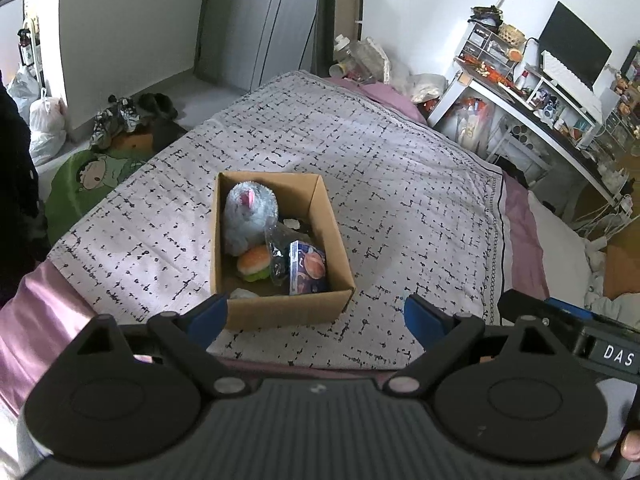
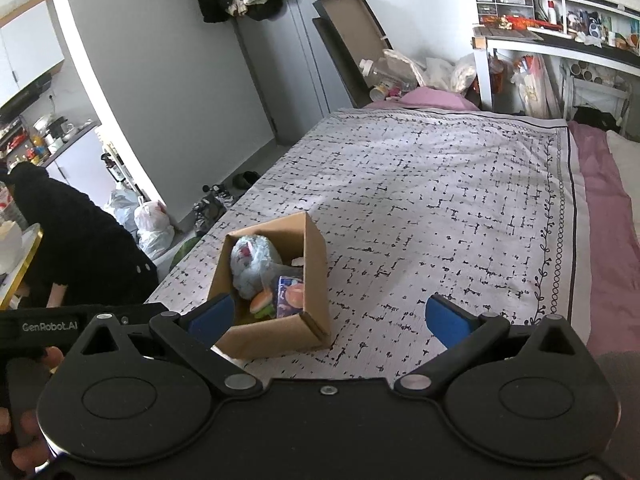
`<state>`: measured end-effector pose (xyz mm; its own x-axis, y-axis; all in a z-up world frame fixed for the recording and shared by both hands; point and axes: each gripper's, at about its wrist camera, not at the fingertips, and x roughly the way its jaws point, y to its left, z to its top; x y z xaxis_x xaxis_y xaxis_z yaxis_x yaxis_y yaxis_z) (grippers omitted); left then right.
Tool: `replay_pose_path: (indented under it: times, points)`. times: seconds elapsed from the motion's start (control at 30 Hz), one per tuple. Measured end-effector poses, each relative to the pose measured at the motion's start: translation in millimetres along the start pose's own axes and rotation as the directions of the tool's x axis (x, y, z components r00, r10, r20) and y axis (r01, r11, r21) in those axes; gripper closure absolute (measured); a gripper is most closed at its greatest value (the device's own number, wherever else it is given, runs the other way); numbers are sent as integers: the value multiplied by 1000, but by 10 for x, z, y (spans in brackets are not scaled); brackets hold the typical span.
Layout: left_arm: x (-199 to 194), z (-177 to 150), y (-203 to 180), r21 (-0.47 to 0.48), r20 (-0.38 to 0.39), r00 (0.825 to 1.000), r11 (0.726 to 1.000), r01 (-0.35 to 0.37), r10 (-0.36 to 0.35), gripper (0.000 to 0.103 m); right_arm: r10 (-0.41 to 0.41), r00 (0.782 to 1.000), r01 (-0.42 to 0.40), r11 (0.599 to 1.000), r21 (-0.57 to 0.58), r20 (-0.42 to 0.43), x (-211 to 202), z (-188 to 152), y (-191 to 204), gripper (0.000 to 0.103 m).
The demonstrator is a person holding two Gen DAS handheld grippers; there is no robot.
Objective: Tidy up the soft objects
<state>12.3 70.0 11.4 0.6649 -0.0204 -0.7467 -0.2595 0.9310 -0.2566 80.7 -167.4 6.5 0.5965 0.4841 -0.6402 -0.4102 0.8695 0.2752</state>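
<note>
Both grippers, left (image 1: 316, 314) and right (image 2: 330, 314), gape above the filled cardboard box (image 1: 336, 248).

A cluttered desk (image 1: 560, 120) stands beside the bed; shoes (image 1: 132, 116) lie on the floor.

An open cardboard box (image 1: 280, 304) sits on the bed's patterned cover, its top flaps absent or folded away so the contents show. A fluffy grey-blue plush toy (image 1: 248, 218) with a pink ear fills the far left corner, leaning on the wall. Just in front of it lies a small soft burger (image 1: 254, 263), orange bun over green. Beside these, toward the right wall, a crinkled clear plastic bag (image 1: 280, 246) rests against a small blue pack (image 1: 309, 268) printed with round orange shapes, standing tilted.
</note>
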Motion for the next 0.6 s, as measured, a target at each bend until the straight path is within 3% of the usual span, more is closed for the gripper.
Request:
replay_pose_path:
  times: [0.6]
  points:
    - [-508, -332, -237, 81, 77, 994, 993, -86, 80, 9, -7, 999, 9, 997, -73, 34, -462, -205, 127, 0]
